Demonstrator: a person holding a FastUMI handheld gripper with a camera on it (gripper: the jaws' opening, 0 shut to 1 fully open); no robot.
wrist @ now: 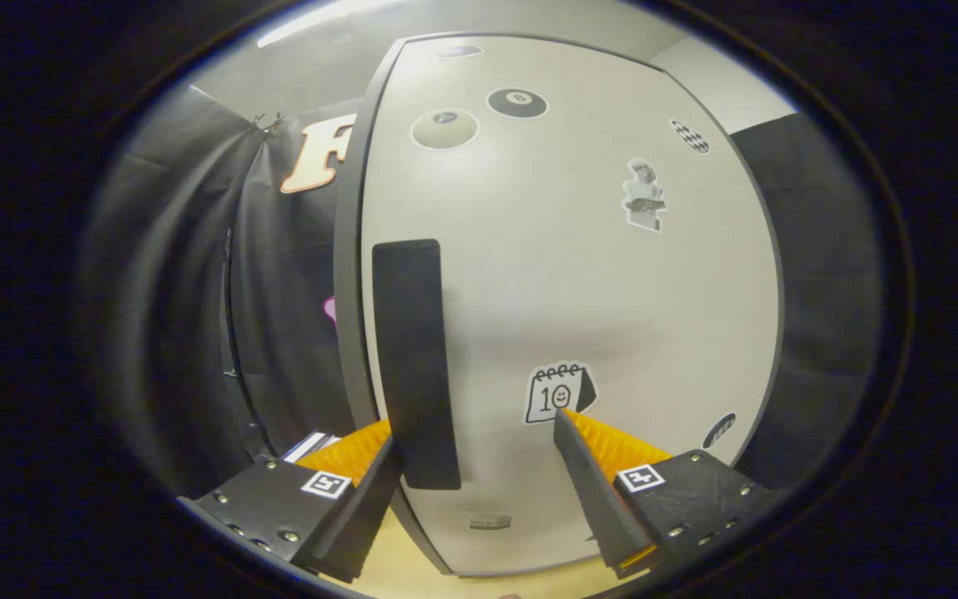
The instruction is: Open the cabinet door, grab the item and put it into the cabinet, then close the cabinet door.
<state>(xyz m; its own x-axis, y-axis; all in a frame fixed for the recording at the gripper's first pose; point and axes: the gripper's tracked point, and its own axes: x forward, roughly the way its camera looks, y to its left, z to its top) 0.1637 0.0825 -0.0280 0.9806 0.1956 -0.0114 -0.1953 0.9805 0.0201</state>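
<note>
The gripper [475, 453] stands spread, its fingers straddling the lower end of the black handle [414, 362] on the cabinet door [579, 283]. The door looks shut or nearly so, fitting either an opening pull or a finished closing. The item cannot be made out.

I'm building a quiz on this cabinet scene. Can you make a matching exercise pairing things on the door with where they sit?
Things
1. tall black rectangular handle
2. calendar sticker with a smiley face
3. black eight-ball sticker
4. black-and-white checkered oval sticker

Places
A. near the top of the pale cabinet door, beside a grey ball sticker
B. at the door's upper corner on the side far from the handle
C. between the fingers of the open gripper, close to one of them
D. just above the other fingertip

Pairs: 1-C, 2-D, 3-A, 4-B
</note>
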